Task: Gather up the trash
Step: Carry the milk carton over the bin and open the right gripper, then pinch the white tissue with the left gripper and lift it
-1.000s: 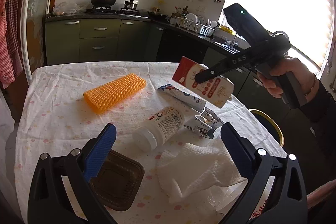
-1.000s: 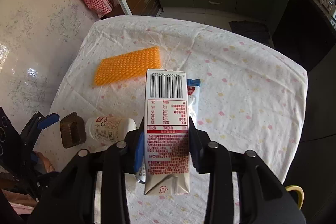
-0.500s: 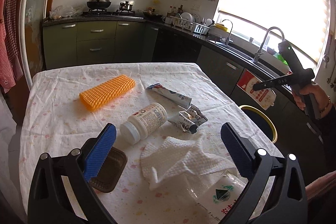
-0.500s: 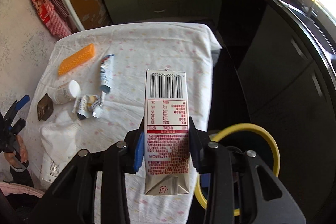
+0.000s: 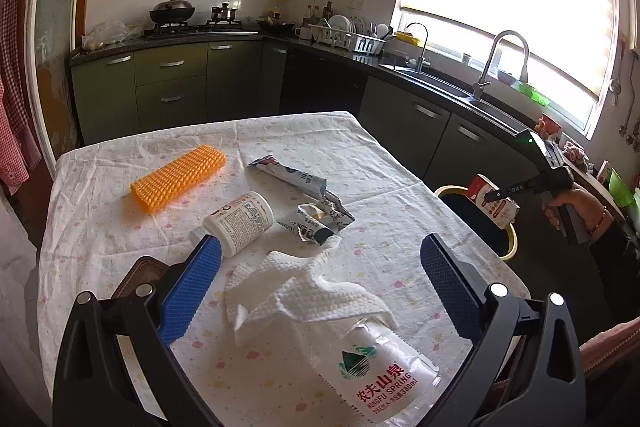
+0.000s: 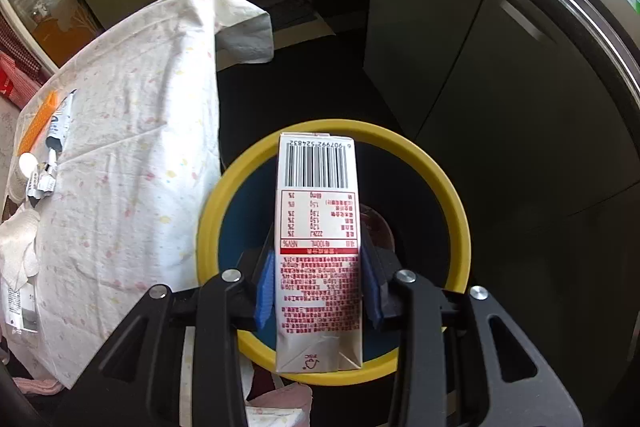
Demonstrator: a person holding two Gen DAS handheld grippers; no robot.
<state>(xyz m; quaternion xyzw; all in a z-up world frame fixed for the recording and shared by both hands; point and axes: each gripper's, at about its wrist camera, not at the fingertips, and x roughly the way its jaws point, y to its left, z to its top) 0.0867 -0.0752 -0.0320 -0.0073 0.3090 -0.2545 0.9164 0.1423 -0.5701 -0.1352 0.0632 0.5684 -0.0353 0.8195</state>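
Your right tool point(image 6: 318, 283) is clamping a red-and-white milk carton point(image 6: 318, 247), its blue pads pressing on both sides, and you are holding it pointing steeply down over the yellow-rimmed bin point(image 6: 448, 187) that is standing on the floor just beside the surface point(image 6: 132, 155). Your left tool point(image 5: 316, 275) is standing wide with nothing between its fingers, hovering above the cloth. Nearest under it are lying a crushed water bottle point(image 5: 376, 375) and a white paper towel point(image 5: 304, 287); beyond them a white pill bottle point(image 5: 240, 217), a crumpled wrapper point(image 5: 320, 217), a squeezed tube point(image 5: 288, 173) and an orange sponge point(image 5: 178, 177).
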